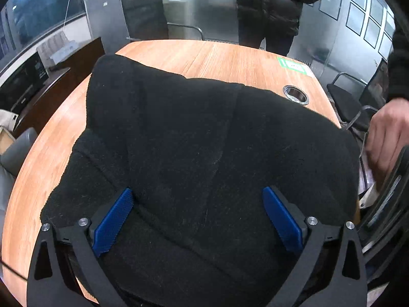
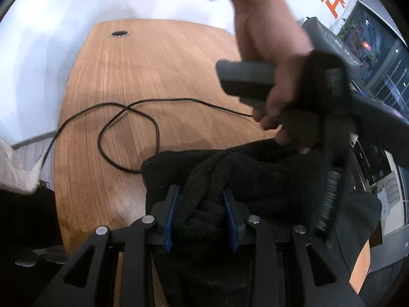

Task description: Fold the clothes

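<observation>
While the right gripper (image 2: 200, 202) has a bunched fold of the black garment (image 2: 255, 174) between its blue pads (image 2: 173, 204), the jaws stand partly apart, and I cannot tell whether they press the cloth or merely sit around it. Over on the other side, the left gripper (image 1: 196, 215) has its jaws spread wide, nothing pinched, hanging just above the garment (image 1: 204, 138), which lies in a thick heap on the near part of the wooden table (image 1: 230, 53).

That garment looks like a heavy fleece or knit: soft, limp, bulky, not slippery and in no way fragile. By my judgement it will sag and drag rather than hold a line, so a fold will need both ends lifted together. An edge or corner, such as a hem or shoulder seam, seems a better hold than the thick middle, where layers would be caught together; the ridge running up the cloth in the left view may be such a seam.

Beyond the cloth, a thin black cable (image 2: 127, 133) loops across the table right beside the garment's edge and could snag under it. The person's hand (image 2: 268, 51) holding the left tool hangs close above the heap in the right view. A round metal cable port (image 1: 296, 94) sits in the tabletop past the far edge of the cloth. Chairs (image 1: 145, 15) and a standing person in a dark coat (image 1: 271, 7) are well clear.
</observation>
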A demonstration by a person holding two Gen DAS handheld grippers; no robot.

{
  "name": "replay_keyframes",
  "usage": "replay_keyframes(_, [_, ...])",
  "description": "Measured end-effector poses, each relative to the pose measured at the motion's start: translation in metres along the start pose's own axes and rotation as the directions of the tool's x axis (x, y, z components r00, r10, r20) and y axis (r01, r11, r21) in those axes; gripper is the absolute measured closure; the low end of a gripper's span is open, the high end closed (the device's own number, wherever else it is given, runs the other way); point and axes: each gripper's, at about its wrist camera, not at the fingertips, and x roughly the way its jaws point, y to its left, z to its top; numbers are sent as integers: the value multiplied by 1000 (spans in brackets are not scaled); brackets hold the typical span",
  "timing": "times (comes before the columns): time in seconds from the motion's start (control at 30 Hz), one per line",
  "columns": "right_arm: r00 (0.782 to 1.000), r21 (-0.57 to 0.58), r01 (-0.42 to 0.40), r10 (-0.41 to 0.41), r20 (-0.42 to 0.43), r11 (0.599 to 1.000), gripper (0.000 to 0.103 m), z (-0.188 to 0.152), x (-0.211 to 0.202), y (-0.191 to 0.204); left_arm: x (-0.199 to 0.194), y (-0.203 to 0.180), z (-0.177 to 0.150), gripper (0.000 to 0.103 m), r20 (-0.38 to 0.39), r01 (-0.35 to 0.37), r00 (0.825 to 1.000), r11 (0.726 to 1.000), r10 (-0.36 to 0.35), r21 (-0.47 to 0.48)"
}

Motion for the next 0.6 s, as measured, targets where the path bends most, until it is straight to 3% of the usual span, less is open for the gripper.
replay_keyframes(0.03, [1000, 16, -12, 11, 11, 1000, 45, 1, -3, -2, 2, 2, -1, 0, 5, 7, 1000, 1000, -7, 1])
replay_keyframes(0.1, [995, 94, -77, 71, 64, 993, 39, -3, -25, -15, 6, 6, -4, 0, 16, 21, 1000, 1000, -21, 2])
replay_keyframes(0.2, [975, 221, -189, 156, 158, 957, 39, -15, -59, -39, 4, 10, -9, 0, 35, 38, 999, 999, -37, -7])
replay_keyframes(0.3, [937, 334, -320, 243, 252, 886, 39, -35, -90, -71, 4, 15, -16, 0, 55, 47, 997, 999, -46, -17])
replay_keyframes(0.37, [912, 315, -393, 320, 258, 864, 40, -32, -80, -73, 2, 16, -18, 0, 68, 51, 997, 998, -49, -24])
replay_keyframes(0.43, [885, 282, -455, 395, 247, 844, 53, -25, -67, -70, 4, 17, -19, 0, 68, 51, 996, 998, -49, -28])
replay_keyframes(0.5, [879, 246, -471, 428, 209, 847, 54, -12, -37, -56, 4, 16, -19, 0, 65, 51, 997, 998, -49, -29])
replay_keyframes(0.53, [890, 266, -455, 421, 176, 850, 55, -9, -23, -55, 4, 16, -19, 0, 59, 49, 997, 998, -47, -30])
replay_keyframes(0.6, [908, 312, -420, 396, 140, 852, 75, -9, 0, -57, 3, 17, -19, 0, 52, 43, 998, 999, -41, -32])
